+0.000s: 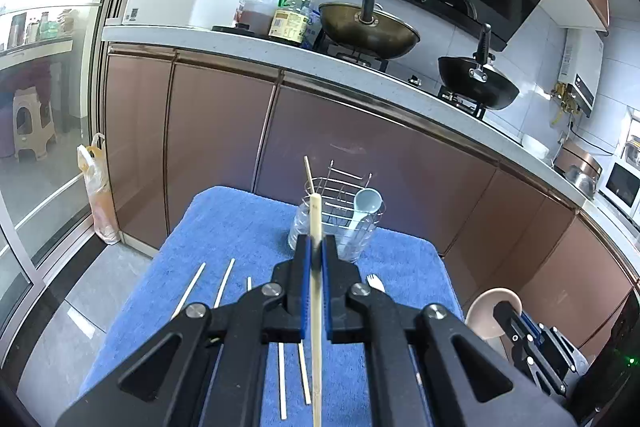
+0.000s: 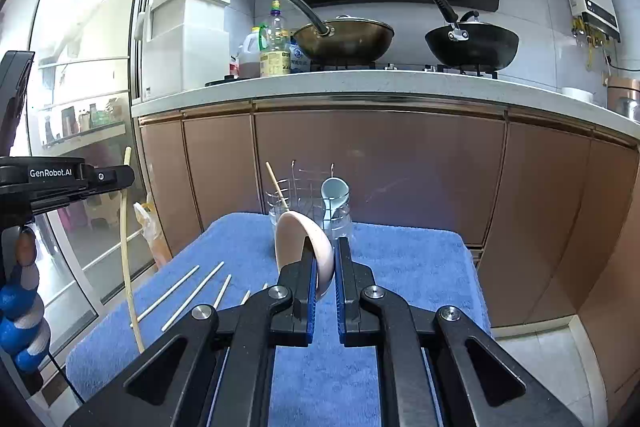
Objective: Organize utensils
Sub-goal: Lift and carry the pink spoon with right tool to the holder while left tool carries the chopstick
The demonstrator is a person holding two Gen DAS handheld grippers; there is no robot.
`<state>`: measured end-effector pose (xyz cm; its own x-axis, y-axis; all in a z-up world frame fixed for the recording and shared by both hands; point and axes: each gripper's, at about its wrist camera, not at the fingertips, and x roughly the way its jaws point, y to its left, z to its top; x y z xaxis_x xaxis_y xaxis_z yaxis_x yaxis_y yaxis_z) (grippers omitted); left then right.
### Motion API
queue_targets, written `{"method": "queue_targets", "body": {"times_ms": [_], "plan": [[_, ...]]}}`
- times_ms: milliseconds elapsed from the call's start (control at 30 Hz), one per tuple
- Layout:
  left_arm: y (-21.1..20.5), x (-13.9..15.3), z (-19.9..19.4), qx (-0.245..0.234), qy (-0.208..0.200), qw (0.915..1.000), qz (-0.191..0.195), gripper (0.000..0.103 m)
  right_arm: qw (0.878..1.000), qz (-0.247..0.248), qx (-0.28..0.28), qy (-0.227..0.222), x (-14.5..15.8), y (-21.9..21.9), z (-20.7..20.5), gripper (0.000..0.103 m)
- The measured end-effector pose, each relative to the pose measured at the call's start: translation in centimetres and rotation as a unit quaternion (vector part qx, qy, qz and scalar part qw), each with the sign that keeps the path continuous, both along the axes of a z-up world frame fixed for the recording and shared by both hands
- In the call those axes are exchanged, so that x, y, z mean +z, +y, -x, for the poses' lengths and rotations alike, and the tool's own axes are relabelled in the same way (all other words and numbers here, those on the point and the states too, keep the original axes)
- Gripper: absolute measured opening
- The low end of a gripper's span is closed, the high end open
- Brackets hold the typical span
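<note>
My left gripper (image 1: 316, 247) is shut on a wooden chopstick (image 1: 316, 223) and holds it above the blue towel (image 1: 224, 227), pointing toward the wire utensil holder (image 1: 344, 199). The holder contains one chopstick (image 1: 308, 171) and a pale blue spoon (image 1: 366, 205). My right gripper (image 2: 326, 251) is shut on a pink spoon (image 2: 300, 239), held above the towel (image 2: 408, 259) in front of the holder (image 2: 308, 195). Several loose chopsticks (image 2: 192, 291) lie on the towel's left part. A white fork (image 1: 374, 283) lies near the right of my left gripper.
Brown kitchen cabinets (image 2: 360, 163) stand just behind the towel. The counter above holds two woks (image 2: 472, 43) and oil bottles (image 2: 276, 47). A glass sliding door (image 1: 44, 147) is at the left. A plastic bag (image 1: 98, 195) sits on the floor by the cabinets.
</note>
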<state>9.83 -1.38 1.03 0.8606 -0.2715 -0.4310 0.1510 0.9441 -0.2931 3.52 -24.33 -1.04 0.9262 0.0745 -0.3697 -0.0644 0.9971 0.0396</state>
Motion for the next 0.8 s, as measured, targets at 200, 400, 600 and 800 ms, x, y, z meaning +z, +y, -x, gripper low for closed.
{"method": "queue_targets", "body": {"times_ms": [200,400,600,800], "plan": [[-0.9,0.4,-1.8,-0.004,-0.005,1.0,0.001,0.005,1.0,-0.006,-0.002,-0.003,0.3,-0.6,-1.9,0.008],[-1.6,0.8,-3.6,-0.007,-0.012,0.9999,0.004,0.005,1.0,-0.015,-0.005,-0.008,0.6,-1.4,-4.0,0.008],[-2.2,1.3,-5.6,-0.006,-0.019,0.9997,0.012,0.005,1.0,-0.022,-0.004,-0.011,0.7,-1.9,-6.2,0.008],[-2.5,1.9,-7.7,-0.004,-0.029,0.9993,0.02,0.005,1.0,-0.022,-0.001,-0.018,1.1,-1.9,-8.3,0.008]]}}
